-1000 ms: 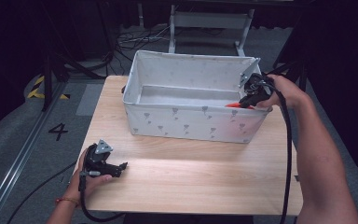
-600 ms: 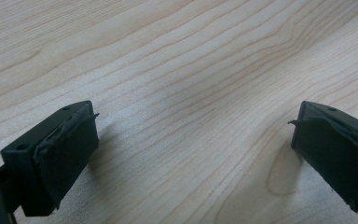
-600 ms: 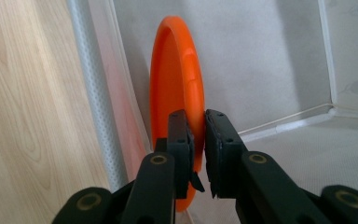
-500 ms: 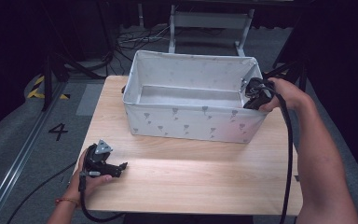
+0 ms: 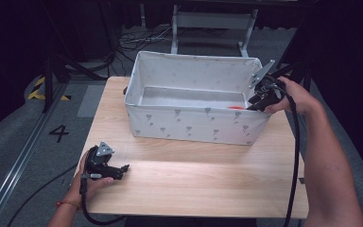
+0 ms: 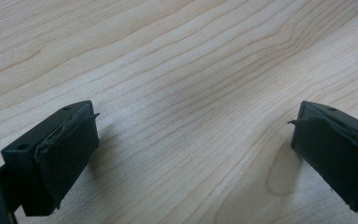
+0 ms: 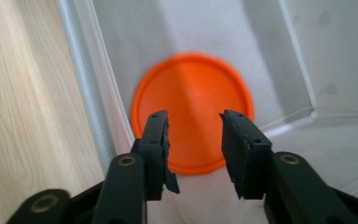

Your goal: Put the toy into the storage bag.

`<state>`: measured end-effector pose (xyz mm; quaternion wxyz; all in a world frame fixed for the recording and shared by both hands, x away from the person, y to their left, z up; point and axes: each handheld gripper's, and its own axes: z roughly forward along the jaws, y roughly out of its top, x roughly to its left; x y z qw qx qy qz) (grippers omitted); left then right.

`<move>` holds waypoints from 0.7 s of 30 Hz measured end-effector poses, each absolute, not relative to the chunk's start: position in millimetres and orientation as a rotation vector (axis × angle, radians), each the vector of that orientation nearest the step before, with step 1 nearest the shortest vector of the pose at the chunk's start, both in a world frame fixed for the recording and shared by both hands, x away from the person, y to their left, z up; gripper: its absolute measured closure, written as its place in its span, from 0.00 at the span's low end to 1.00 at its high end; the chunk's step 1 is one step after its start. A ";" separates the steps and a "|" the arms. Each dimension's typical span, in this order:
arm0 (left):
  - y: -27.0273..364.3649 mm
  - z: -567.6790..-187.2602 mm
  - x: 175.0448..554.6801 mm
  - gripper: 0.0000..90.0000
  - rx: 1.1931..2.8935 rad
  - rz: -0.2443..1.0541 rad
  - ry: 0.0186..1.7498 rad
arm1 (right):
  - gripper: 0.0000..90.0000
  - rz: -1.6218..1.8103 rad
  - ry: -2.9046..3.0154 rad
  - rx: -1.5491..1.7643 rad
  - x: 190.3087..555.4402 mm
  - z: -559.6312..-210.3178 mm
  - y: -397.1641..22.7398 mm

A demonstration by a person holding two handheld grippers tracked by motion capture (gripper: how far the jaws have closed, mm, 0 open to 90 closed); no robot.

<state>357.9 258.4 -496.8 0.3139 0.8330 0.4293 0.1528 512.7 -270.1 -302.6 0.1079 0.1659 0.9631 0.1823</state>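
Note:
A round orange disc [image 7: 193, 88] lies inside the white fabric bin [image 5: 194, 120], near its right end, and shows as a red sliver [image 5: 236, 107] in the high view. My right gripper [image 5: 254, 103] hangs over the bin's right rim and points down into it. In the right gripper view this gripper [image 7: 195, 130] is open, its jaws apart with the disc beyond them and nothing between. My left gripper [image 5: 123, 169] rests on the wooden table [image 5: 194, 179] at the front left. It [image 6: 193, 140] is open wide over bare wood.
The bin stands across the back half of the table, its rim [image 7: 81, 70] close to my right jaws. Black cables trail from both grippers. Beyond the table are a grey floor marked 4 [image 5: 59, 133] and a metal frame [image 5: 212, 21].
The right gripper carried the orange disc over the bin's right rim and let it go; the disc now lies in the bin. The left gripper has not moved.

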 end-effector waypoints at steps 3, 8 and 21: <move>258.4 -496.8 357.9 0.01 2.196 0.402 1.132 | 0.55 0.627 2.774 0.539 507.6 -301.8 -272.4; 258.4 -496.8 357.9 0.01 2.196 0.403 1.131 | 0.44 0.827 2.620 0.615 493.1 -297.8 -283.2; 258.7 -496.7 358.3 0.01 2.199 0.402 1.127 | 0.37 1.086 2.304 0.805 454.8 -280.2 -312.0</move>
